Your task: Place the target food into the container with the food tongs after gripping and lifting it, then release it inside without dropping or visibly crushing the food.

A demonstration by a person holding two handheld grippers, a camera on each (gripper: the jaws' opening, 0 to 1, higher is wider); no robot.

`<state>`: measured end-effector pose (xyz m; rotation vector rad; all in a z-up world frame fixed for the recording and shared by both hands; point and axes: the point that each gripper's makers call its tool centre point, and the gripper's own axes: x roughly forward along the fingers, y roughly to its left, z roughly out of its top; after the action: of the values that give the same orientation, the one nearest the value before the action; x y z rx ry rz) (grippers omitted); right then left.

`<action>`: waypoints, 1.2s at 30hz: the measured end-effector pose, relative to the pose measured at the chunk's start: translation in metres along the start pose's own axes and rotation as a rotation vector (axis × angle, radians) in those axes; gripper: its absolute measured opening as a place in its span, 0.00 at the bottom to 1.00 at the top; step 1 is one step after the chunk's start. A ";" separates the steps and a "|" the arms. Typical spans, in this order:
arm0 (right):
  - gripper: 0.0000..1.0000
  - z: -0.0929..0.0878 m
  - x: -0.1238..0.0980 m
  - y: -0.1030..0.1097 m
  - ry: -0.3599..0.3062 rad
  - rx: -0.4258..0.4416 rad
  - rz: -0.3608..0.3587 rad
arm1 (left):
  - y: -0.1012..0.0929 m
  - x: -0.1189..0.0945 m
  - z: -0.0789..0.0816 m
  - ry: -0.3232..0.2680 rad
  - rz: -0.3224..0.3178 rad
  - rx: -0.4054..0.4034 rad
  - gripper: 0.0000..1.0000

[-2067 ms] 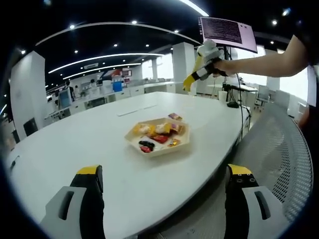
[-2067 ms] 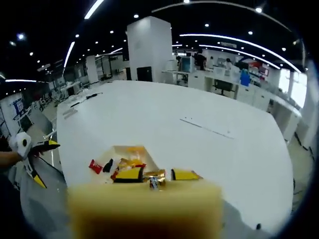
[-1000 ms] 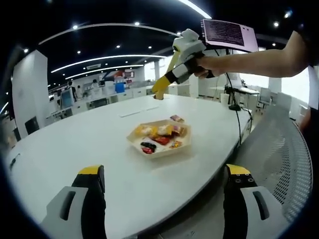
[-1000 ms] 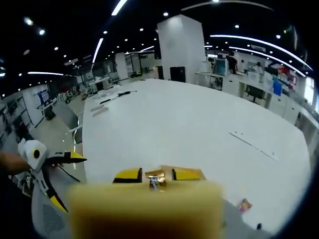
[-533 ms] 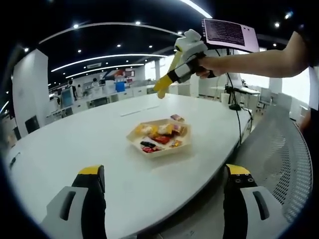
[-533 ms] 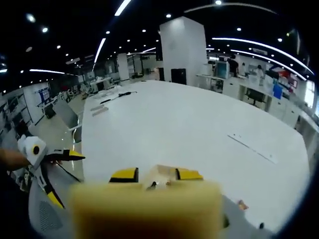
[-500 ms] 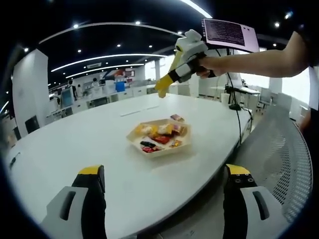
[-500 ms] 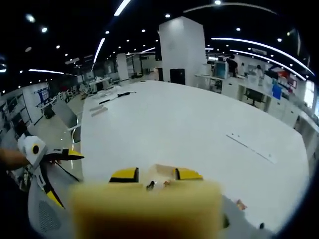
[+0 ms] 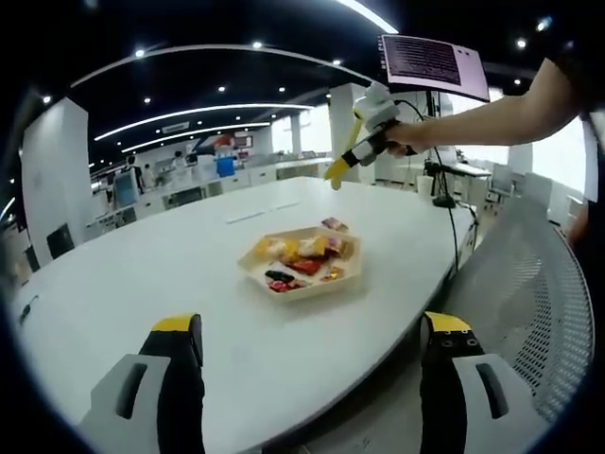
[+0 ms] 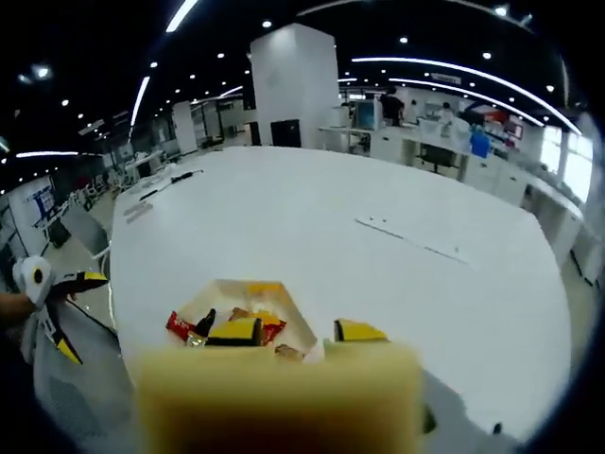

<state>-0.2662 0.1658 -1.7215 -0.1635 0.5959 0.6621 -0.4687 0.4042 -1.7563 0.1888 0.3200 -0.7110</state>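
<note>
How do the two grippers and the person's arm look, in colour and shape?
The left gripper has two black jaws with yellow tips on grey bases. The right gripper has a white body, a black band and yellow jaws. The arm behind it is bare, with a dark short sleeve at the shoulder.

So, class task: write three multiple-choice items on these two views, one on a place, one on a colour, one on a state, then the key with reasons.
1. Where does the tray of wrapped snacks sit?
A. on the white table
B. on a chair
C. on the floor

2. What colour are the tips of the left hand-held gripper?
A. red
B. yellow
C. blue

3. How do the left hand-held gripper's jaws stand?
A. shut on a snack
B. shut, empty
C. wide apart, empty

Key: 1 A, the tray rests on the white table. 2 B, both tips are yellow. 3 C, bare table shows between them.
</note>
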 end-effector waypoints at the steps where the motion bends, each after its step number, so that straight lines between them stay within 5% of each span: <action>1: 0.29 -0.004 0.002 -0.006 0.007 0.013 -0.008 | 0.000 0.000 0.000 0.000 -0.001 -0.001 0.94; 19: 0.29 -0.055 0.036 -0.057 0.069 0.148 -0.218 | 0.002 0.001 -0.004 0.029 0.008 -0.015 0.95; 27: 0.29 -0.063 0.042 -0.072 0.073 0.184 -0.292 | 0.002 0.001 -0.006 0.039 0.005 -0.019 0.93; 33: 0.30 -0.066 0.052 -0.077 0.060 0.336 -0.310 | 0.002 0.001 -0.007 0.048 0.010 -0.022 0.92; 36: 0.30 -0.068 0.060 -0.076 0.078 0.331 -0.326 | 0.003 0.001 -0.008 0.050 0.011 -0.019 0.91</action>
<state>-0.2134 0.1158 -1.8145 0.0245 0.7261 0.2364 -0.4680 0.4076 -1.7640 0.1905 0.3732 -0.6929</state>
